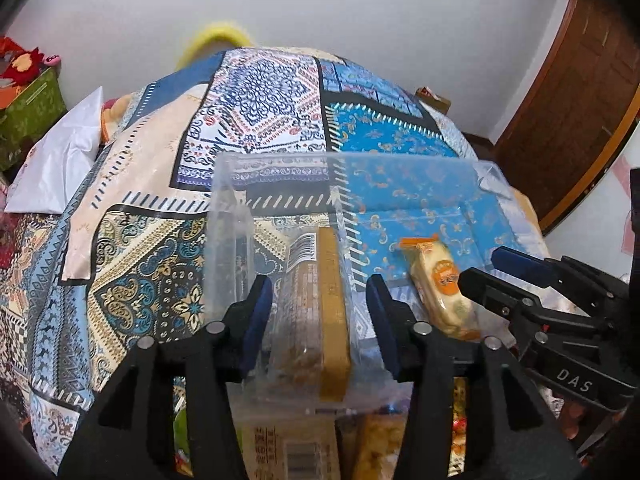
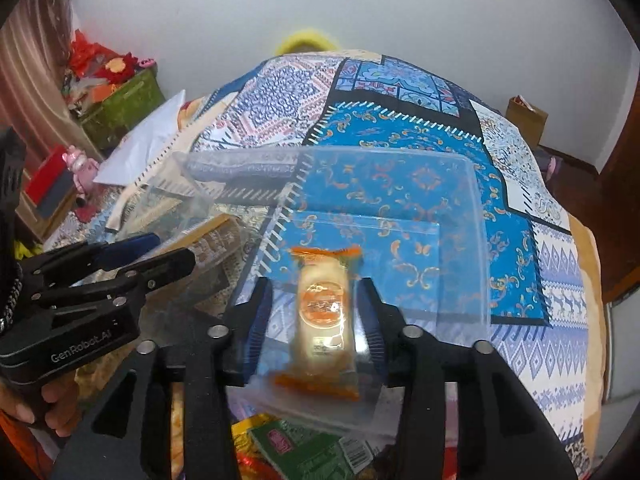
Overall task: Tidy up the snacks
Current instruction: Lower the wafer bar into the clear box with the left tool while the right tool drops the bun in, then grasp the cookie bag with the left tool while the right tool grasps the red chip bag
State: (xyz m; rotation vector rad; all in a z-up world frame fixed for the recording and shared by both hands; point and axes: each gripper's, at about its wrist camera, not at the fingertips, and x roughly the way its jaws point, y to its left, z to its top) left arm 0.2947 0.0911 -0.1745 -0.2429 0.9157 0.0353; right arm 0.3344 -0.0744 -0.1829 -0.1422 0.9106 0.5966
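Note:
A clear plastic box [image 1: 276,168] with two compartments stands on the patterned cloth; it also shows in the right wrist view [image 2: 464,184]. A brown and gold snack pack [image 1: 320,304] lies in the left compartment, between the open fingers of my left gripper [image 1: 320,300], which do not touch it. An orange and cream snack pack [image 2: 324,312] lies in the right compartment, between the open fingers of my right gripper [image 2: 316,316], with small gaps either side. The same pack shows in the left wrist view [image 1: 440,280], with the right gripper [image 1: 488,268] beside it.
More snack packs lie in a heap at the near edge: a green one [image 2: 312,448] and yellow-brown ones [image 1: 360,448]. The patterned cloth [image 1: 160,240] covers the table. A white bag [image 1: 60,160] and a green box [image 1: 28,116] sit at the far left. A wooden door [image 1: 580,100] stands at the right.

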